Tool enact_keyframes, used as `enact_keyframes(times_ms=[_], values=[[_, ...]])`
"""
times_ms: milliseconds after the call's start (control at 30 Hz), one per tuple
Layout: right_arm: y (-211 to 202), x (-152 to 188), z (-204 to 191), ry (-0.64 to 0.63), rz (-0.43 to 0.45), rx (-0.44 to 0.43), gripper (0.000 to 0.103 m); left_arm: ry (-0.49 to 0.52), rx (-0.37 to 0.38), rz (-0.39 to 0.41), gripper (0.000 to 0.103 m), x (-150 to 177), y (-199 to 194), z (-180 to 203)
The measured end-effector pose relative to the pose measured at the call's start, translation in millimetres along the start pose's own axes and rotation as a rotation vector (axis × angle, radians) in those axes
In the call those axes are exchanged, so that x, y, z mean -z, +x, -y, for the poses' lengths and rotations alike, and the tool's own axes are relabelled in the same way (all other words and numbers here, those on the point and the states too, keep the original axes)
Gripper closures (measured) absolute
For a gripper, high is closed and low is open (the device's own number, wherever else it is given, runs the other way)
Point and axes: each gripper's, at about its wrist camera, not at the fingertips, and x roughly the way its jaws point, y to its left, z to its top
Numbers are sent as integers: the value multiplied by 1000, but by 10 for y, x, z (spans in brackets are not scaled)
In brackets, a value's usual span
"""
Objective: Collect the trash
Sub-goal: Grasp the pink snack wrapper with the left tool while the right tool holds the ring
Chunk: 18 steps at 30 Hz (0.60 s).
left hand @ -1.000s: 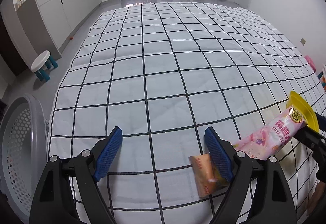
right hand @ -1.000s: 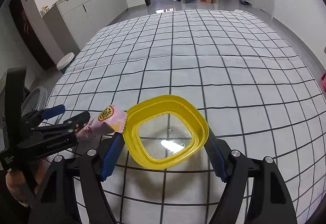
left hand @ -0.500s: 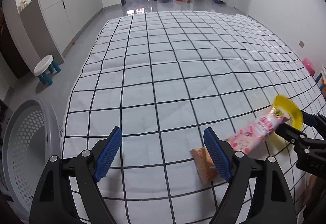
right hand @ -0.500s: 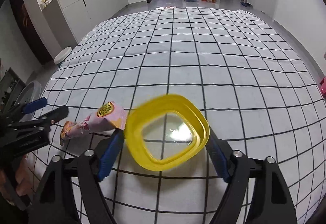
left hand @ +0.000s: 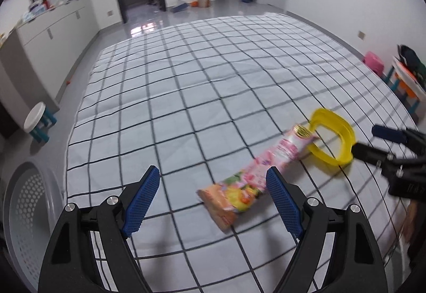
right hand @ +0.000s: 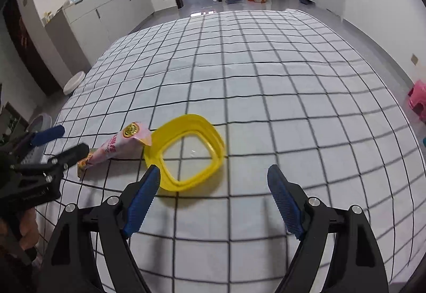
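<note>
The yellow lid (right hand: 186, 151) lies flat on the checked bedsheet (right hand: 266, 80) just ahead of the right gripper (right hand: 214, 202), close to its left blue pad and reaching into the gap between the pads without touching either; the jaws stand wide apart and grip nothing. The pink snack wrapper (left hand: 255, 170) lies lengthwise on the sheet ahead of the left gripper (left hand: 213, 202), its orange end between the fingertips, its body running off to the right past the right pad, and its far end resting against the lid's rim. This gripper's jaws are also spread, holding nothing. Both grippers tilt steeply down at the bed. A white perforated basket (left hand: 26, 213) sits on the floor left of the left gripper.
</note>
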Motion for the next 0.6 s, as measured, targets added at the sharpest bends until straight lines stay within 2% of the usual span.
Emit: enact_keyframes(times_ms=[167, 467, 500, 567, 600], values=[[-76, 45, 168, 50, 4, -2, 24, 42, 43, 6, 23, -5, 1, 80], [-100, 79, 268, 86, 8, -16, 24, 98, 77, -48, 23, -48, 258, 275], [-102, 81, 273, 86, 8, -17, 24, 98, 84, -53, 25, -54, 284, 286], [-110, 92, 271, 88, 9, -17, 24, 94, 102, -64, 39, -54, 317, 300], [-109, 92, 277, 90, 10, -17, 24, 93, 107, -68, 42, -50, 323, 307]])
